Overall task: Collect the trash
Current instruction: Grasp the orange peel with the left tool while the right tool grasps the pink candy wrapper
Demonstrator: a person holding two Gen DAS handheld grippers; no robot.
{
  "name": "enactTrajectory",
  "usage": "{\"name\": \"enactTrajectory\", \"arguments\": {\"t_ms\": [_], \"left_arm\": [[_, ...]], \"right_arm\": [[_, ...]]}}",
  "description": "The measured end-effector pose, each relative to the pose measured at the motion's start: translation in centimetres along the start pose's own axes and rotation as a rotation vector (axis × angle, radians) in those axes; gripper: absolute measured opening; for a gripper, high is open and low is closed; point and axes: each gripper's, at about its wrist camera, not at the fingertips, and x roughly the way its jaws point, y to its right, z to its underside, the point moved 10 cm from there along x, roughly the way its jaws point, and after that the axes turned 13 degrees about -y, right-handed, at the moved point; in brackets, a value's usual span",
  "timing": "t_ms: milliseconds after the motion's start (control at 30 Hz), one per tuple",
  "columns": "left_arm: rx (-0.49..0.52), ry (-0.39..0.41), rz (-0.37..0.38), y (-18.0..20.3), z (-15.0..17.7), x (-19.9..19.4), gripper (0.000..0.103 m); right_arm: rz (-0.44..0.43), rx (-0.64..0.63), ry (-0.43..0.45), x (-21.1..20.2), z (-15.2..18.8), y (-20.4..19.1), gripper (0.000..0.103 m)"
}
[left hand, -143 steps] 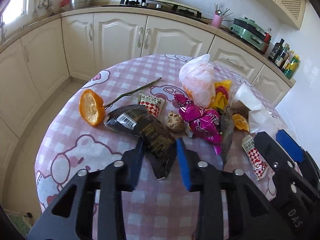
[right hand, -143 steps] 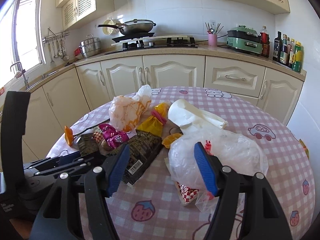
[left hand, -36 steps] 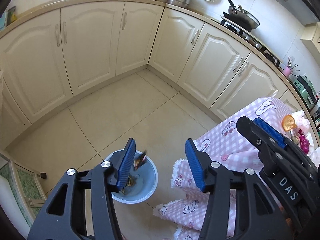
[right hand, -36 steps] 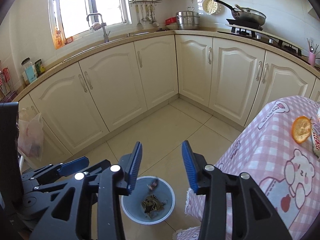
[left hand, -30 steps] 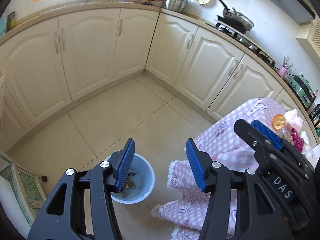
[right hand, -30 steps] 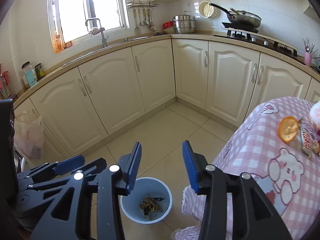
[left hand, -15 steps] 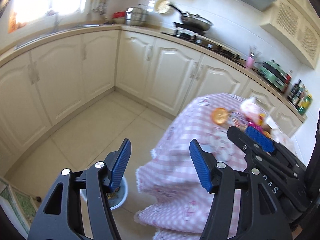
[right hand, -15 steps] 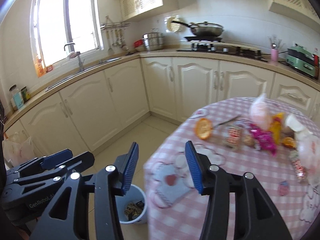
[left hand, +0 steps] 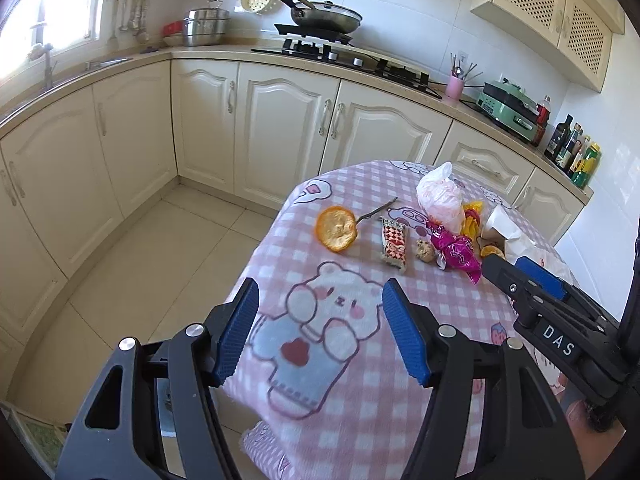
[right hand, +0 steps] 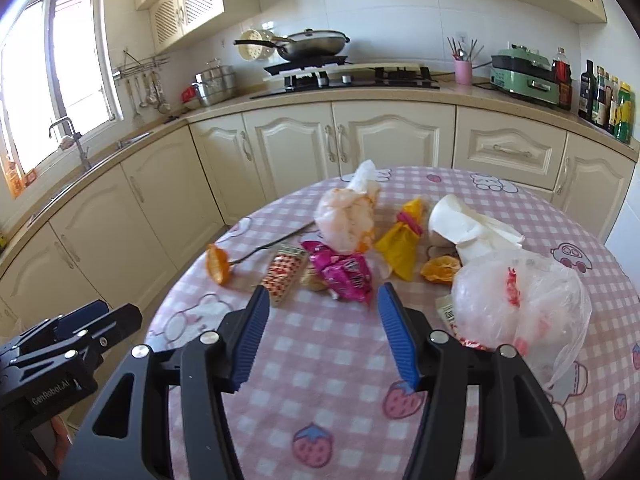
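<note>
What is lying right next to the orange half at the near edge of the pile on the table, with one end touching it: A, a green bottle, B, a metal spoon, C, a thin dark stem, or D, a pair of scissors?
C: in the left wrist view a thin dark stem runs from the orange half up across the pink checked tablecloth; no spoon, bottle or scissors lies there.

Cream cabinets (left hand: 280,120), beige tiled floor (left hand: 132,264), sunlit window (right hand: 60,76).

"DAS" on right gripper (left hand: 532,280) body; "GenRobot.AI" on left gripper (right hand: 86,318) (both white lettering).
</note>
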Motion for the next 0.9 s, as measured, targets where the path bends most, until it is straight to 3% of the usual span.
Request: {"name": "enactTrajectory", "arguments": {"t_ms": [400,433,467,767,833,900], "left_arm": [[0.019,-0.051,0.05,1.5,-3.4,6.0,0.062],[0.017,-0.052,0.052,1.4,-3.6,6.3,0.062],[0.013,-0.053,0.054,1.3,-3.8,6.7,0.062],[-0.031,-0.073,0.099,1.6,-4.8,9.0,0.062],[-0.029,-0.088,0.105,1.7,-4.9,9.5,0.057],[-0.03,-0.103,0.105,1.7,-4.9,9.8,0.035]], "right_arm": [[0.033,-0.015,-0.115,6.2,-1.5,1.4,0.056],[0.035,-0.017,-0.117,6.5,-1.5,1.5,0.051],[0.035,-0.02,-0.121,6.7,-1.5,1.6,0.034],[0.01,-0.017,-0.103,6.3,-1.5,1.6,0.034],[0.003,-0.017,-0.102,6.2,-1.5,1.5,0.034],[-0.009,-0.018,-0.101,6.2,-1.4,1.3,0.034]]}}
